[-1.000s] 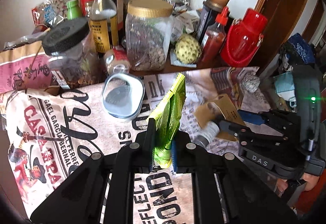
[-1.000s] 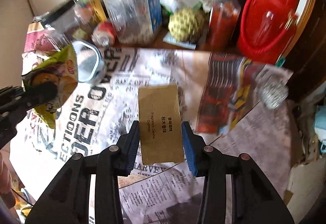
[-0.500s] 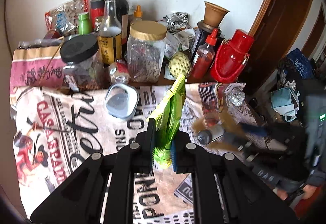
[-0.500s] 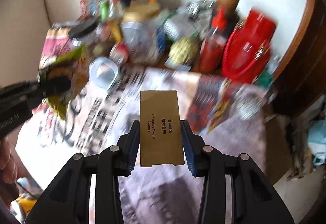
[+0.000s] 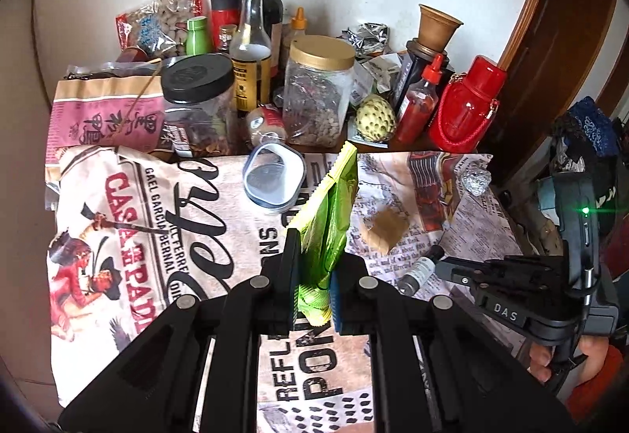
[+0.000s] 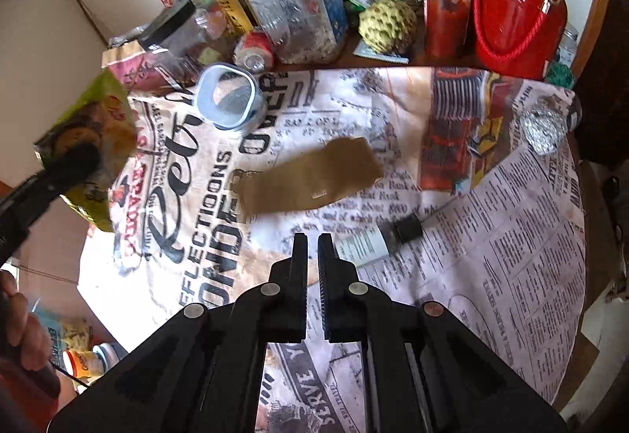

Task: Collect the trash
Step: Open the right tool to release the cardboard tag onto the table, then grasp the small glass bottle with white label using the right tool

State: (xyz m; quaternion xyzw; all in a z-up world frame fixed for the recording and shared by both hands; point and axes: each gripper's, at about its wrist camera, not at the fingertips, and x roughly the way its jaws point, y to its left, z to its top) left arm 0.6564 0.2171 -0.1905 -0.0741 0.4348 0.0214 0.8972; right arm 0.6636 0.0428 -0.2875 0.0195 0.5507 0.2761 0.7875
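Where the bench [image 5: 440, 150] shows at all, it lies under a newsprint-pattern cloth [image 6: 511, 236] reading "REFLECTIONS", "PONDER" and "SERVE". At upper frame stand a gold-lidded jar [image 5: 318, 91] and a red flask [image 5: 464, 110]. Mid-frame in the right wrist view, a blurred brown paper packet [image 6: 310, 177] is free of the right gripper [image 6: 312, 248], whose jaws are pressed together on nothing. Centre of the left view, the left gripper [image 5: 314, 275], marked "DAS", pinches a green snack bag [image 5: 330, 220]. Lower right lies a small labelled bottle [image 6: 377, 240].
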